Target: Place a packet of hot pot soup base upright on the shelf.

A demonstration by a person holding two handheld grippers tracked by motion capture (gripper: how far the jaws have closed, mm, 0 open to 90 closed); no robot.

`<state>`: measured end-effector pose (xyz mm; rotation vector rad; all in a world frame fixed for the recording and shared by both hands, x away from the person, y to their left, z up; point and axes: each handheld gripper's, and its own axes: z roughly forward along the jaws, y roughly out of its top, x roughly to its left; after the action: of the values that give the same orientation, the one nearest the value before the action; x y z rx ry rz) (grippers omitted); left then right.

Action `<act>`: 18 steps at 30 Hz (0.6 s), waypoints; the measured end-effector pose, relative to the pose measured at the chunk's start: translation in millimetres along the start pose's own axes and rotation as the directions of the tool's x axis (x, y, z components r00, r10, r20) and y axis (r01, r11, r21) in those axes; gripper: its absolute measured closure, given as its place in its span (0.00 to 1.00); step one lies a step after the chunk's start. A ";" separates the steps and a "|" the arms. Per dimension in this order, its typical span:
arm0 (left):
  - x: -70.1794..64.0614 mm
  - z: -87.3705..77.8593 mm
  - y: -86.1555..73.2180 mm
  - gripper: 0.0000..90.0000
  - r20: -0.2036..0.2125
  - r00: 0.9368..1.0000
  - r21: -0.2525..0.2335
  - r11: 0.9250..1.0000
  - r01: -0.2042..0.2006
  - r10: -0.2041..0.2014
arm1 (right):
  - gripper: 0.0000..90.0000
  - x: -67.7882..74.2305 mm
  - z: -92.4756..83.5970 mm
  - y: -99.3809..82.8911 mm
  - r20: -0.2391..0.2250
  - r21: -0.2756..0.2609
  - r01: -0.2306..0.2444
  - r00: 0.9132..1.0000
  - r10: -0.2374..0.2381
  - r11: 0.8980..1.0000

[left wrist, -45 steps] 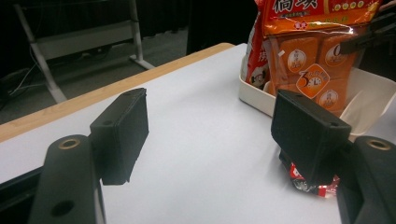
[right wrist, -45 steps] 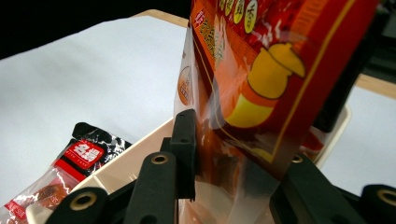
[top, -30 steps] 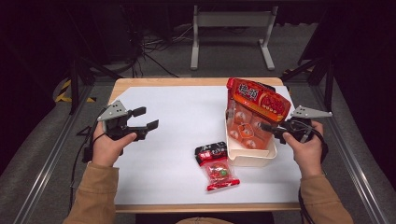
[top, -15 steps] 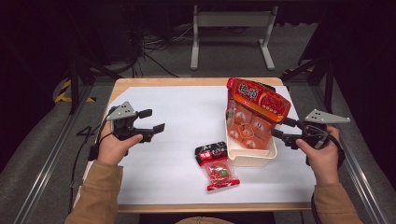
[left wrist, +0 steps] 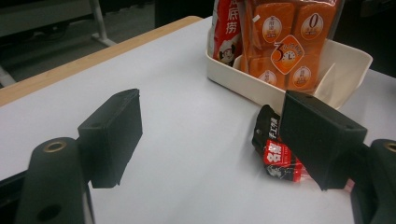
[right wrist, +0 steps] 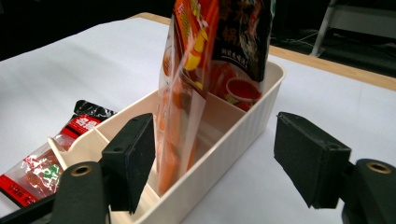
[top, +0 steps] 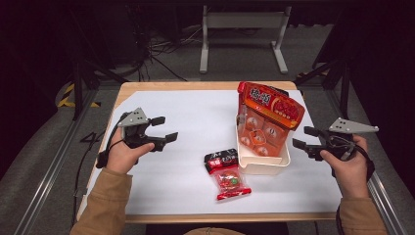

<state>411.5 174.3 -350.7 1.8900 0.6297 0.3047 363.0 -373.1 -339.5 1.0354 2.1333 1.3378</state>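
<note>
Right gripper just opened, empty, beside the cream bin holding the upright orange packet. Left gripper open too. Next, likely: reach for the red snack bag lying flat on the worktop; pinch one edge, lift level.

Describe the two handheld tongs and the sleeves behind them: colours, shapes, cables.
Both tongs are black, each with two blocky, flat-faced jaws. The left tongs carry a grey three-cornered plate on top, and a black cable trails from them past the wrist. The right tongs bear the same grey plate, with a black cable looping behind the hand. Brass-coloured rings sit at the jaw bases. The sleeves are tan.
</note>
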 end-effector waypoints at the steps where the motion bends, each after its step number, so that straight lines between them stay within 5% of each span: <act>1: -2.0 1.6 -0.2 0.25 0.008 1.000 0.002 1.000 0.011 -0.011 | 0.33 -0.9 -0.6 -1.0 0.002 0.002 -0.006 1.000 0.006 1.000; 9: -9.9 14.5 -0.2 0.25 0.040 0.999 0.018 1.000 -0.014 0.014 | 0.33 -9.9 -2.5 -7.9 0.040 0.014 -0.010 0.999 0.009 1.000; 18: -21.9 36.2 -1.7 0.21 0.091 0.996 0.009 1.000 0.010 -0.011 | 0.32 -11.5 0.9 -10.5 0.050 0.017 -0.018 0.999 0.017 1.000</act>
<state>410.4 134.4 -364.9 1.8971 0.5797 0.2081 367.0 -384.2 -349.7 1.0850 2.1074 1.2899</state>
